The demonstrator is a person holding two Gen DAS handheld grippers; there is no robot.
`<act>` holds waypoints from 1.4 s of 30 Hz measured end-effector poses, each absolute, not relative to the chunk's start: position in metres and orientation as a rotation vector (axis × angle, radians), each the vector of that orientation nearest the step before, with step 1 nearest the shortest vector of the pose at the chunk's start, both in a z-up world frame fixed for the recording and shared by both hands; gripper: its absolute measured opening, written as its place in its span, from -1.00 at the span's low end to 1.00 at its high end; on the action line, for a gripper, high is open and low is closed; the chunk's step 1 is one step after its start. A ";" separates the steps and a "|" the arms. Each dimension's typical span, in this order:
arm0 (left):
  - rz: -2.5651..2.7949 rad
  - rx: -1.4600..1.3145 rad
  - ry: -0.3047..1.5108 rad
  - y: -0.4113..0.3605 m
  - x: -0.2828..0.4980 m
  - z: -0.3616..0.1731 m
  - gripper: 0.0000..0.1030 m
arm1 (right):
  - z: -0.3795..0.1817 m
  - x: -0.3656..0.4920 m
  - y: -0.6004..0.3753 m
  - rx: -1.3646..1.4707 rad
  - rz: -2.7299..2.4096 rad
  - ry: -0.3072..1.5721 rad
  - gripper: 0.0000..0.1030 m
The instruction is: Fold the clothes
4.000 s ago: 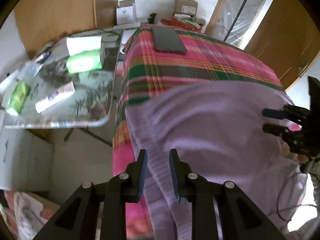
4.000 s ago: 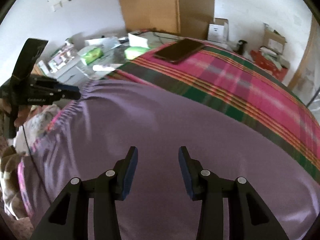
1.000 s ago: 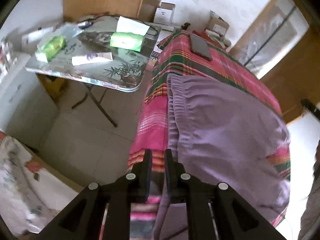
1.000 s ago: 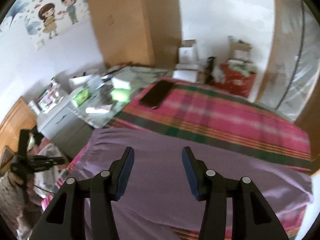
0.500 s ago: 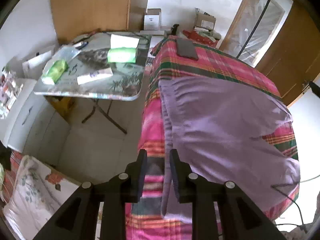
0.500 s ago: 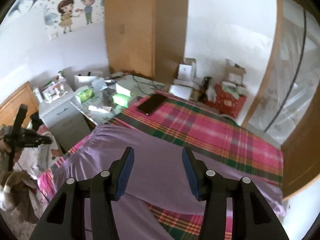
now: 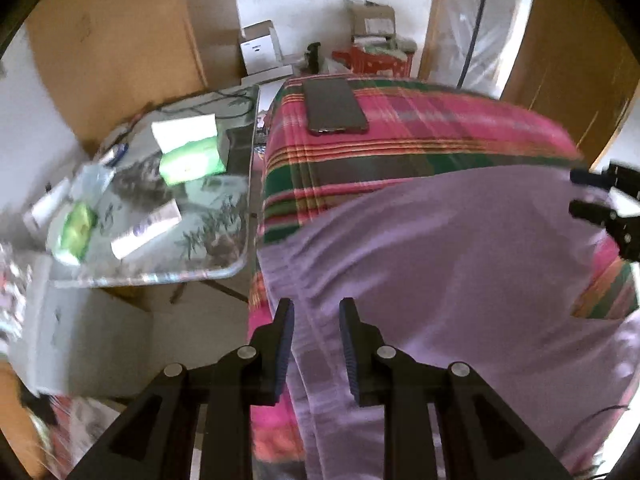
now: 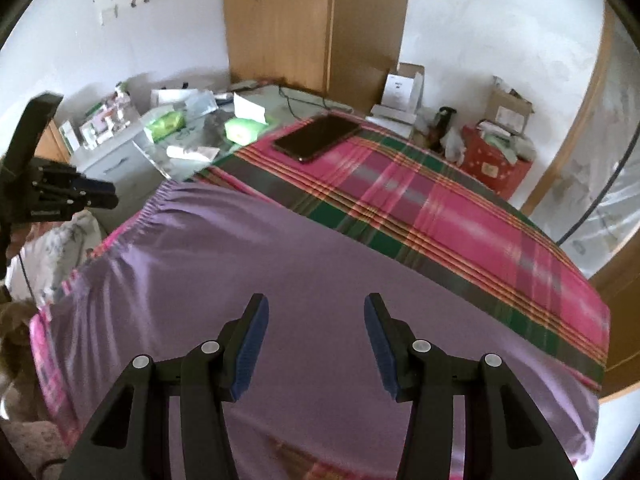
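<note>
Purple garment (image 8: 320, 280) across plaid bed (image 8: 460, 208), phone (image 8: 316, 138) beyond, left claw (image 7: 316, 328) slightly parted, right claw (image 8: 314, 324) wide, both empty.

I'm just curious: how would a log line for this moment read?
task: fold clothes | left gripper: open, over garment edge | right gripper: open, above garment | phone: on bed

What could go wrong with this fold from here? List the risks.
1. The purple garment hangs over the edge of the plaid-covered surface; a pull could drag it off.
2. The phone lies on the same plaid cover and may shift if the cover gets tugged.
3. The left gripper straddles only the gathered waistband edge, so a grasp there might slip.
</note>
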State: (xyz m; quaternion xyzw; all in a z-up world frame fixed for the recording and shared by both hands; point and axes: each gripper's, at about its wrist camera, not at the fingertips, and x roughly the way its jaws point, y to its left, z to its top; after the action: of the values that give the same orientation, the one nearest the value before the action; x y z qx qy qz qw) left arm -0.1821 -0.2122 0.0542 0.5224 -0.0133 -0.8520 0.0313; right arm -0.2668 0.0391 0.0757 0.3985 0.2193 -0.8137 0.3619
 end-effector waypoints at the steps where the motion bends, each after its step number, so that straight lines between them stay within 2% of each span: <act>1: -2.616 1.621 -0.042 -0.212 -0.190 0.048 -0.54 | 0.069 -0.274 0.034 1.033 -2.102 0.577 0.01; 10: -2.571 1.675 -0.097 -0.217 -0.239 0.007 -0.54 | 0.019 -0.331 0.004 1.094 -2.087 0.641 0.01; 13: -2.579 1.670 -0.096 -0.219 -0.246 0.005 -0.54 | 0.012 -0.344 0.001 1.080 -2.087 0.627 0.01; 20: -2.582 1.663 -0.242 -0.208 -0.250 0.001 -0.54 | 0.003 -0.352 -0.009 1.035 -2.054 0.654 0.01; 25: -2.598 1.679 -0.222 -0.213 -0.253 0.001 -0.49 | -0.005 -0.351 -0.017 0.996 -2.023 0.699 0.04; 32: -2.655 1.654 -0.259 -0.215 -0.250 -0.001 -0.43 | -0.010 -0.376 -0.005 1.090 -1.981 0.489 0.16; 42: -2.749 1.619 -0.411 -0.205 -0.245 -0.002 -0.47 | -0.011 -0.372 -0.008 1.076 -1.977 0.525 0.17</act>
State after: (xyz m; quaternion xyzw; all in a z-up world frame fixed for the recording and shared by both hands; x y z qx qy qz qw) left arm -0.2445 -0.2053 -0.0025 0.5028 -0.1277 -0.8541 -0.0375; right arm -0.3721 -0.0078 -0.0111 0.4262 0.2078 -0.7826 0.4034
